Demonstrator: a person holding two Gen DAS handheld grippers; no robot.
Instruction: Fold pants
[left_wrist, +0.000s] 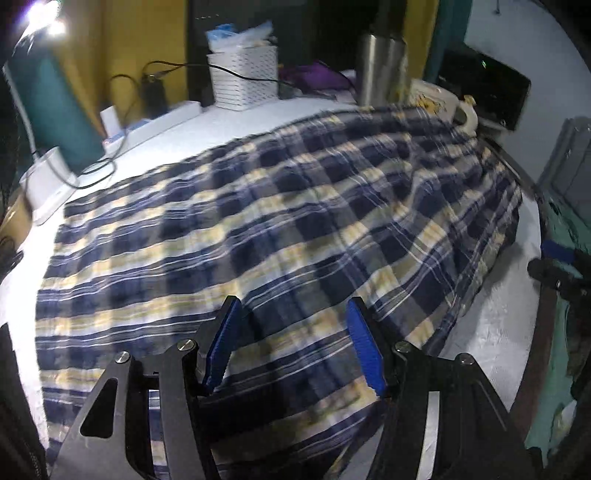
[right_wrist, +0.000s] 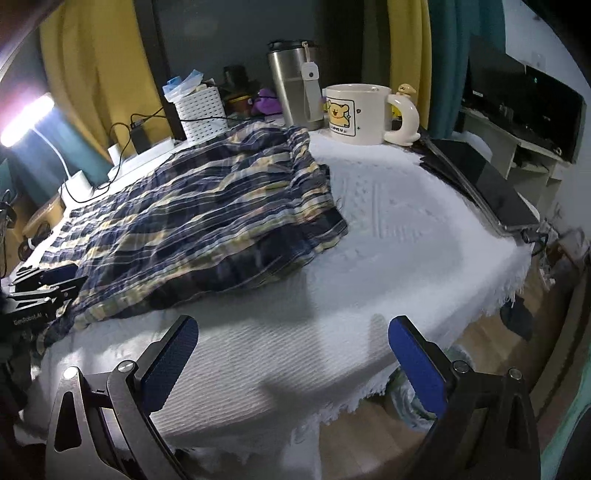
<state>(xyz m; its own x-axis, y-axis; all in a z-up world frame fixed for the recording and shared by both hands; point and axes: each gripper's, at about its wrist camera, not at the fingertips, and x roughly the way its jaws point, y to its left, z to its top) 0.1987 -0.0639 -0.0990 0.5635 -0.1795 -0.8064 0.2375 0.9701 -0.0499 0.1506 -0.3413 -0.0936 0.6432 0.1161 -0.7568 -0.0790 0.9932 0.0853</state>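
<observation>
Across the white cloth (right_wrist: 388, 229) on the table lay the plaid pants (left_wrist: 258, 221), spread flat toward the left side, their bunched end near the cartoon mug (right_wrist: 356, 112) and steel tumbler (right_wrist: 293, 86). Over the pants' near edge hovered the left gripper (left_wrist: 293, 343), jaws apart, nothing pinched. And the right gripper (right_wrist: 291, 363) hung over bare cloth, wide open, empty.

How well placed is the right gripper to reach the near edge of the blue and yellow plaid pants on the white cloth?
Probably yes. The right gripper is open, and only bare white cloth lies between it and the plaid pants. The left gripper sits further along the pants, clear of that path.
</observation>
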